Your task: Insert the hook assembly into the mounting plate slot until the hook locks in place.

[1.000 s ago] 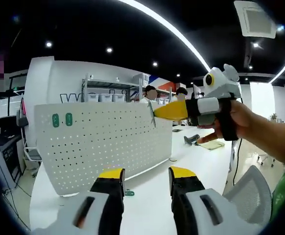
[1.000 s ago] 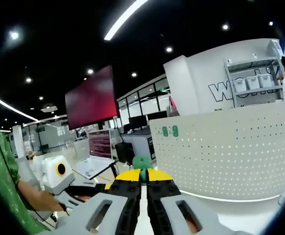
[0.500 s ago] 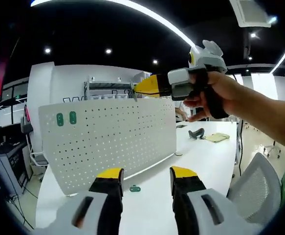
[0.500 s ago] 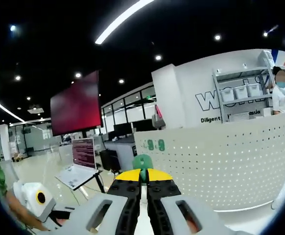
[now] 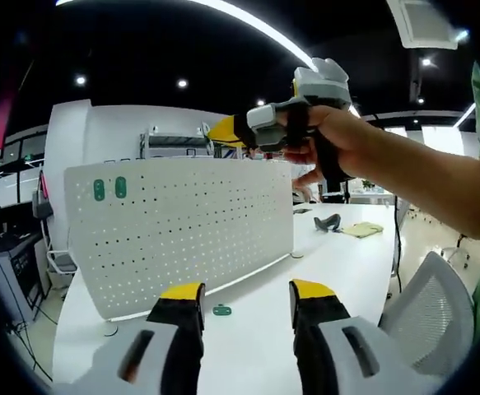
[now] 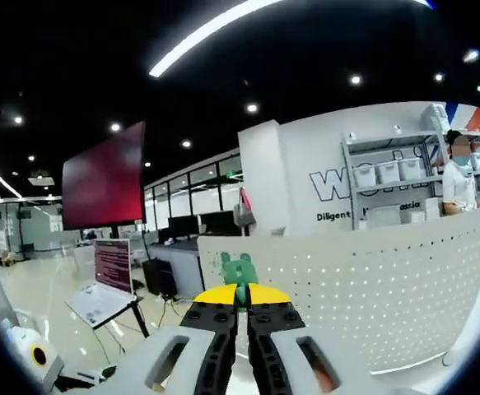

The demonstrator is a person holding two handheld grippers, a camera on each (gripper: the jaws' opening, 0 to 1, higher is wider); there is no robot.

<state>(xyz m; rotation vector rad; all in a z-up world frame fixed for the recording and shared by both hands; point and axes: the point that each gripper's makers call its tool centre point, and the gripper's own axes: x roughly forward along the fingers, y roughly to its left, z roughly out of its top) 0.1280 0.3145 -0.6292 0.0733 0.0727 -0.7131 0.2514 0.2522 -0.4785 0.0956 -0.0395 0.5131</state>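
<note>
Hooks are showing in both views. In the left gripper view, the left gripper (image 5: 246, 300) is pointing forward over the white table (image 5: 338, 255), its two yellow-tipped jaws standing wide apart with nothing between them. Just ahead of the jaw tips a small green hook (image 5: 221, 310) is lying on the table. Beyond it the white perforated mounting plate (image 5: 182, 226) is standing upright, curving slightly, with two green hooks (image 5: 109, 189) sitting in its upper left corner. Above and right of the jaws a person's hand (image 5: 338, 144) is gripping the right gripper (image 5: 223, 132), arm stretched in from the right, and is holding its yellow tip over the plate's top edge. Further right on the table a dark tool (image 5: 327, 222) and a yellowish pad (image 5: 361, 230) are lying, and a grey mesh chair (image 5: 425, 309) is standing at the lower right. Ceiling light strips are glowing overhead.

In the right gripper view, the right gripper's jaws are pressed together on a green hook piece (image 6: 240, 268), which is sticking up just above the yellow tips, in front of the plate's left end. The plate (image 6: 363, 288) is stretching away to the right. Behind it a white wall with shelving (image 6: 392, 177) is showing; a red screen (image 6: 101, 177) is hanging to the left.
</note>
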